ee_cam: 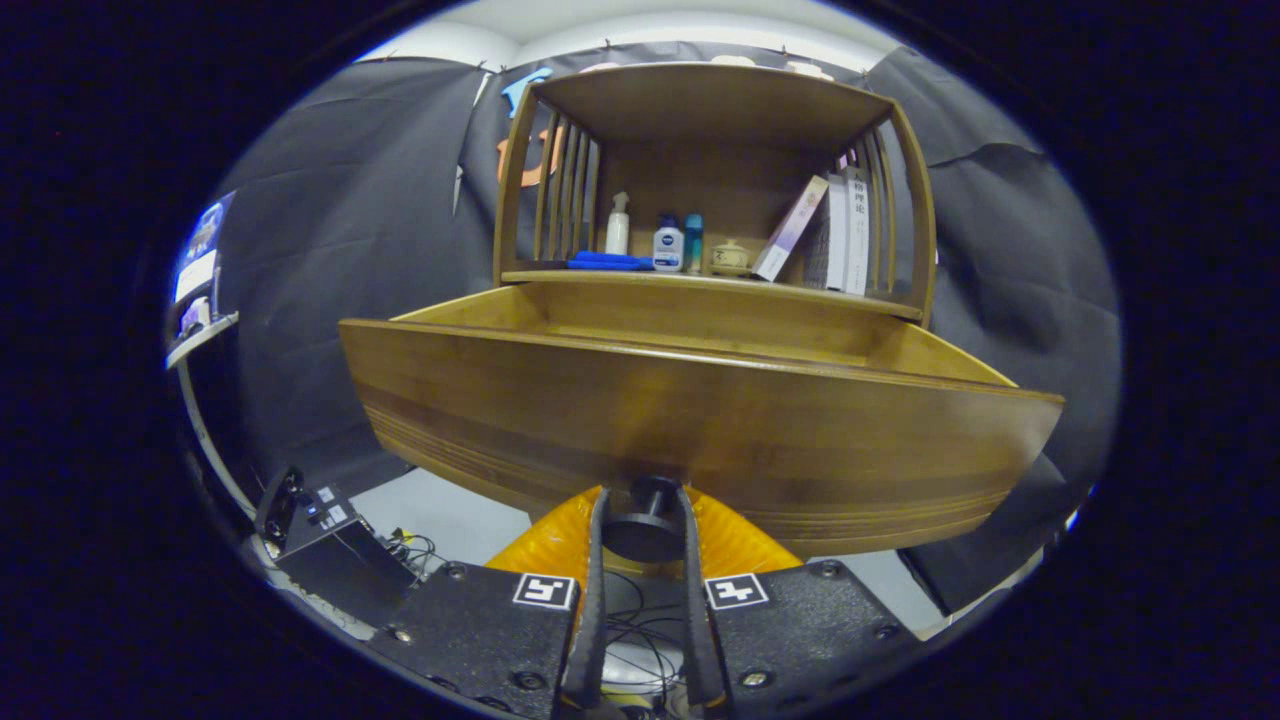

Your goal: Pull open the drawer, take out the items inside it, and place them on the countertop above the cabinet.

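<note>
The wooden drawer (700,420) stands pulled out of the cabinet (715,110), its wide front panel just ahead of the gripper (640,525) and its open top showing bare side walls and back; its floor is hidden behind the front panel, so I cannot tell what lies inside. A dark round knob (643,530) sits at the lower middle of the drawer front, and the jaws are clamped on it, one finger pressing each side. Beneath the knob and drawer front there is an orange ribbed thing (545,545), partly hidden. Above the drawer, the cabinet's countertop (700,280) forms a shelf under a wooden roof, with slatted sides. Along its front edge toward the left corner lies a flat blue item (608,262); behind it stands a white spray bottle (618,225), then a white bottle with a blue cap (668,245), a teal bottle (693,243) just beside it, and a small lidded ceramic jar (730,258) near the middle. Toward the right corner a book (790,230) leans tilted against upright books (848,235). Down to the left of the gripper, on the pale floor, sits a black box (325,535) with cables (415,550) trailing beside it.
</note>
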The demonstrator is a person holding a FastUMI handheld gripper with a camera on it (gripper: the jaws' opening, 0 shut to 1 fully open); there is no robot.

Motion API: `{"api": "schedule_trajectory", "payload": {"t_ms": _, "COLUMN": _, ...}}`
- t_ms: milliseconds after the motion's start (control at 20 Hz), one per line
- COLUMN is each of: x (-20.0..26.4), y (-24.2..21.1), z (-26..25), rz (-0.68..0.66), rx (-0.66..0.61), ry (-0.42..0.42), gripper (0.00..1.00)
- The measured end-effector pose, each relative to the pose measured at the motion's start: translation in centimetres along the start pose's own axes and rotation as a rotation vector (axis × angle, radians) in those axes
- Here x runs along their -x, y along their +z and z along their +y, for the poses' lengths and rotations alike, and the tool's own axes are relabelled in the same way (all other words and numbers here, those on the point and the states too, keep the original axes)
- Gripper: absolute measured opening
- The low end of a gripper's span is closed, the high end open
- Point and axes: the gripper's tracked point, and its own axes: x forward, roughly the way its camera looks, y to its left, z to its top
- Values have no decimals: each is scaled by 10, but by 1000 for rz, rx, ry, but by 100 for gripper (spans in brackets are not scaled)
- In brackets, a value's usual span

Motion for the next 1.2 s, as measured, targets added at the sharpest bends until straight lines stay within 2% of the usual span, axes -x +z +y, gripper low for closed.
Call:
{"api": "schedule_trajectory", "payload": {"t_ms": 150, "x": 2, "y": -1, "z": 1, "rz": 41, "rx": -3, "ry": 4, "gripper": 36}}
{"api": "schedule_trajectory", "payload": {"t_ms": 200, "x": 6, "y": -1, "z": -1, "rz": 57, "rx": -5, "ry": 0, "gripper": 41}}
{"api": "schedule_trajectory", "payload": {"t_ms": 350, "x": 25, "y": 12, "z": 11, "rz": 54, "rx": -41, "ry": 82, "gripper": 54}}
{"api": "schedule_trajectory", "payload": {"t_ms": 400, "x": 33, "y": 19, "z": 14, "rz": 52, "rx": -56, "ry": 115, "gripper": 65}}
{"api": "schedule_trajectory", "payload": {"t_ms": 600, "x": 53, "y": 64, "z": 18, "rz": 46, "rx": -90, "ry": 183, "gripper": 77}}
{"api": "schedule_trajectory", "payload": {"t_ms": 900, "x": 31, "y": 119, "z": 15, "rz": 89, "rx": -123, "ry": 243, "gripper": 79}}
{"api": "schedule_trajectory", "payload": {"t_ms": 1200, "x": -17, "y": 122, "z": -3, "rz": 309, "rx": -149, "ry": 203, "gripper": 79}}
